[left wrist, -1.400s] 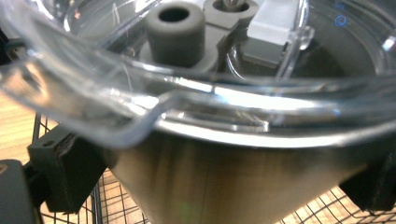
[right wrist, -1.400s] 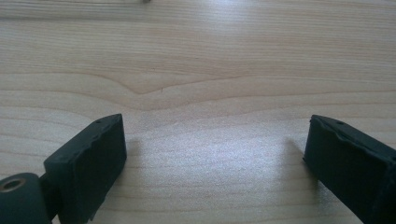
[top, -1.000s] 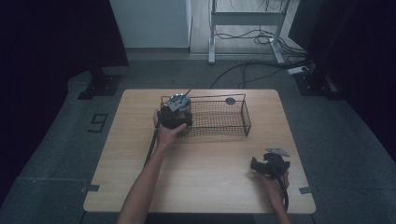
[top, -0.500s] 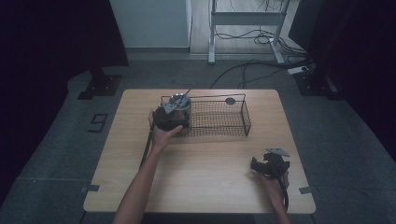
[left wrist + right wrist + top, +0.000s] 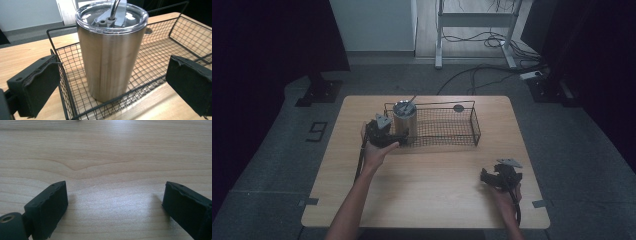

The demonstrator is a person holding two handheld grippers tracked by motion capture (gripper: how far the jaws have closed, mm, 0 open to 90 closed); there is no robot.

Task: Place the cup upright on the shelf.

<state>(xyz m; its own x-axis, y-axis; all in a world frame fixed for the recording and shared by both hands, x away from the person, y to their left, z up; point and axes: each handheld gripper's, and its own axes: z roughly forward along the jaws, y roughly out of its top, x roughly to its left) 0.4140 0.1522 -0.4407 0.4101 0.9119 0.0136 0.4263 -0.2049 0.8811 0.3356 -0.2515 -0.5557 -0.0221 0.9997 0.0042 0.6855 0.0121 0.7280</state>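
Standing upright in the left end of the wire basket [image 5: 467,131], the steel cup [image 5: 111,50] has a clear lid and a straw. Left gripper [image 5: 393,135] is just beside the cup, outside the basket wall, its jaws spread wide and holding nothing. Right gripper [image 5: 494,177] rests low over the bare table [image 5: 432,185], well apart, jaws also spread.

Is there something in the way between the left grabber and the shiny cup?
Yes. The wire basket wall stands between the open left gripper and the steel tumbler, which sits upright inside the basket's corner. The jaws are spread wide, apart from the tumbler.
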